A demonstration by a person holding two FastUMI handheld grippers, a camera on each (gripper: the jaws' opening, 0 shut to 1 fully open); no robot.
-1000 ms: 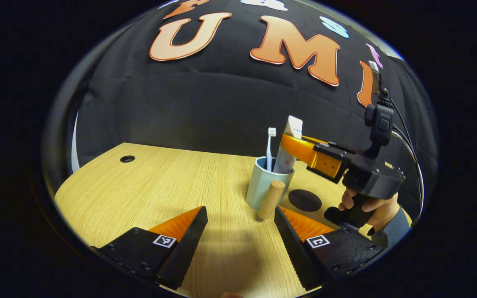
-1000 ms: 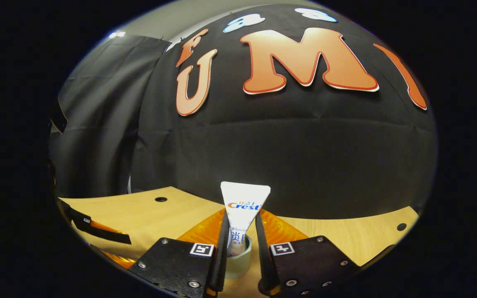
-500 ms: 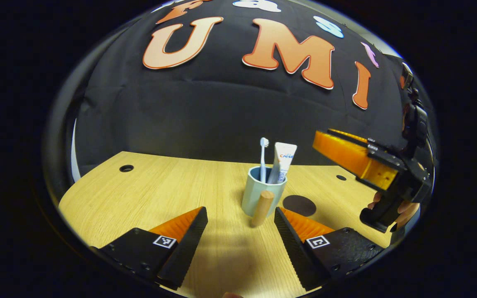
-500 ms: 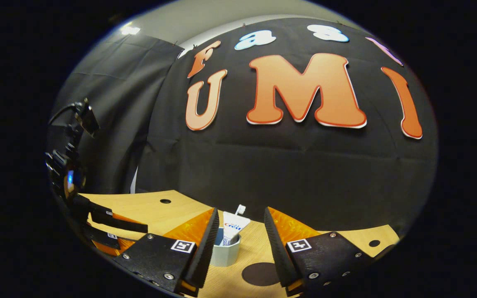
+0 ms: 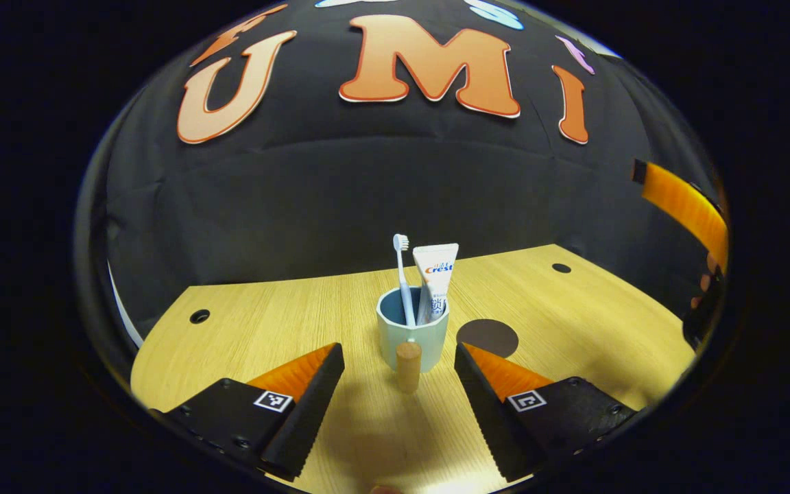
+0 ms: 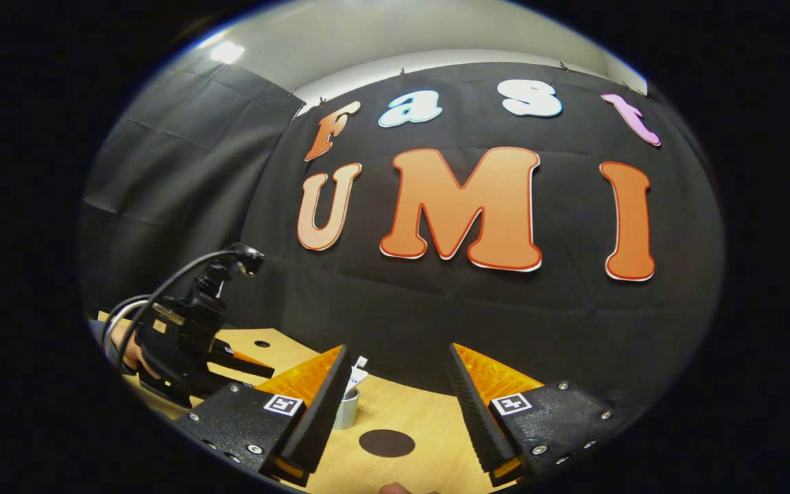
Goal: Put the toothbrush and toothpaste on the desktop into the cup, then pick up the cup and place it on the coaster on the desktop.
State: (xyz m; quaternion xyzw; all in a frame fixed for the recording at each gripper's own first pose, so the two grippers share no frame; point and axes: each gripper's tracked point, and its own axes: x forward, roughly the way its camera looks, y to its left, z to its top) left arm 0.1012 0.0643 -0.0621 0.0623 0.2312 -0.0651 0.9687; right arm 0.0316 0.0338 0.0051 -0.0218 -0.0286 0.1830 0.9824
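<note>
The left hand-held gripper (image 5: 398, 360) hangs low over the table (image 5: 265, 322) with its jaws spread wide, gripping nothing. The cup (image 5: 412, 329) stands just beyond its fingertips, toothbrush (image 5: 402, 274) and toothpaste (image 5: 434, 278) upright inside. The dark round coaster (image 5: 487, 337) lies just right of the cup. The right hand-held gripper (image 6: 395, 394), also spread and empty, is raised well back from the cup.

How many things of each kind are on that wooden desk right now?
Cup: 1
Toothbrush: 1, standing in the cup
Toothpaste tube: 1, standing in the cup
Coaster: 1, dark, round, beside the cup
Total: 4
</note>
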